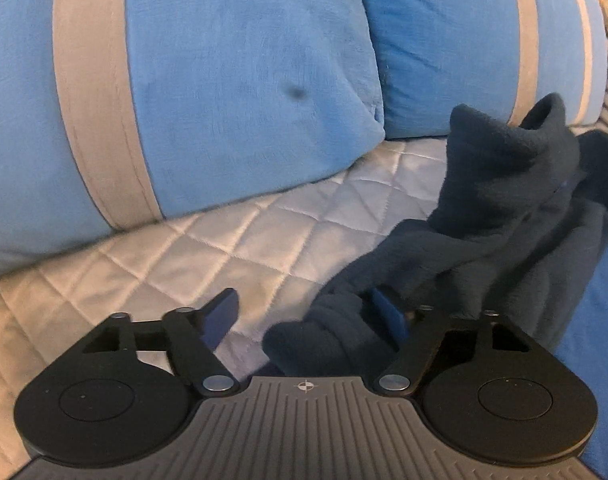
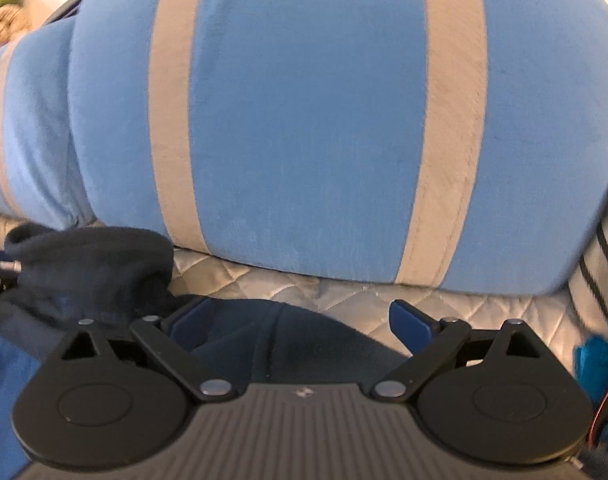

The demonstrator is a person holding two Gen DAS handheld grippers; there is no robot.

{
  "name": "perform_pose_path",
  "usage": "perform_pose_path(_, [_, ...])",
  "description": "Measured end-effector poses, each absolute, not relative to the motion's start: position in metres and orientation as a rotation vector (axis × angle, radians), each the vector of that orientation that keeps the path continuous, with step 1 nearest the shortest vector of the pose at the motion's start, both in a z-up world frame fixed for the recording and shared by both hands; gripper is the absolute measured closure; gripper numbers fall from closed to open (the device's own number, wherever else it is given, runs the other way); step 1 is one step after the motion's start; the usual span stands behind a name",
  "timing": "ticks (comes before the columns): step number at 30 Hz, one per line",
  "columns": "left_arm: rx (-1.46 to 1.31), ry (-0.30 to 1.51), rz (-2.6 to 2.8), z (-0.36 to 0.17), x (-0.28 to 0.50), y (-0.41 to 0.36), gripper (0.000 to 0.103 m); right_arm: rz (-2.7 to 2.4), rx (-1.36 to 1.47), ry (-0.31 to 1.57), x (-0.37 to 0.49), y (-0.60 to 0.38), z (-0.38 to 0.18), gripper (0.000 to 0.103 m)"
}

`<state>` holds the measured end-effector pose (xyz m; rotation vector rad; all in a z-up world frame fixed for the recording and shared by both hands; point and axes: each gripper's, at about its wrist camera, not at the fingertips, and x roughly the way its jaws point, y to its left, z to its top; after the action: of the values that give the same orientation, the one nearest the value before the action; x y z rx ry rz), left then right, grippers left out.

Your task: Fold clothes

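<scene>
Clothes here mean one dark fleece garment (image 1: 504,208), bunched on the quilted bed (image 1: 232,248) before blue striped pillows (image 1: 232,80). Left gripper (image 1: 304,312): jaws part open, a fold lying between them, probably for pinching an edge; contact is unclear. Right gripper (image 2: 304,320): jaws wide over the cloth, gripping nothing. The garment's shape and edges are hidden in folds and blur.

Each wrist camera sits just behind its hand-held gripper, angled down and close over the bed (image 1: 184,248). Both share the blue pillows (image 2: 304,120) ahead and the dark garment (image 1: 504,200).
</scene>
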<state>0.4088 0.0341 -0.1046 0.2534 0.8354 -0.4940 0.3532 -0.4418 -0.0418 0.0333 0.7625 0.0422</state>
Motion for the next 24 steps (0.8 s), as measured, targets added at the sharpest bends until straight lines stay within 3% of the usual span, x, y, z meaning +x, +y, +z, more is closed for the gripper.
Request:
perform_pose_path(3, [0.233, 0.848, -0.517, -0.103, 0.408, 0.036, 0.049, 0.065, -0.019, 0.752, 0.360, -0.441, -0.041, 0.004])
perform_pose_path(12, [0.247, 0.837, -0.506, -0.099, 0.402, 0.033, 0.052, 0.177, -0.416, 0.802, 0.394, -0.399, -0.073, 0.017])
perform_pose_path(15, [0.244, 0.836, -0.518, -0.098, 0.402, 0.034, 0.062, 0.251, -0.490, 0.875, 0.405, -0.394, -0.092, 0.021])
perform_pose_path(18, [0.287, 0.825, -0.531, -0.095, 0.401, 0.030, 0.077, 0.317, -0.467, 0.940, 0.413, -0.397, -0.104, 0.034])
perform_pose_path(19, [0.321, 0.817, -0.530, -0.095, 0.399, 0.027, 0.079, 0.338, -0.439, 0.952, 0.414, -0.398, -0.107, 0.051])
perform_pose_path(21, [0.388, 0.800, -0.525, -0.094, 0.397, 0.020, 0.086, 0.348, -0.402, 0.959, 0.413, -0.401, -0.107, 0.059])
perform_pose_path(23, [0.456, 0.776, -0.504, -0.094, 0.396, 0.011, 0.088, 0.331, -0.404, 0.947, 0.410, -0.402, -0.103, 0.082])
perform_pose_path(24, [0.494, 0.759, -0.485, -0.094, 0.396, 0.007, 0.088, 0.318, -0.405, 0.935, 0.408, -0.402, -0.101, 0.085])
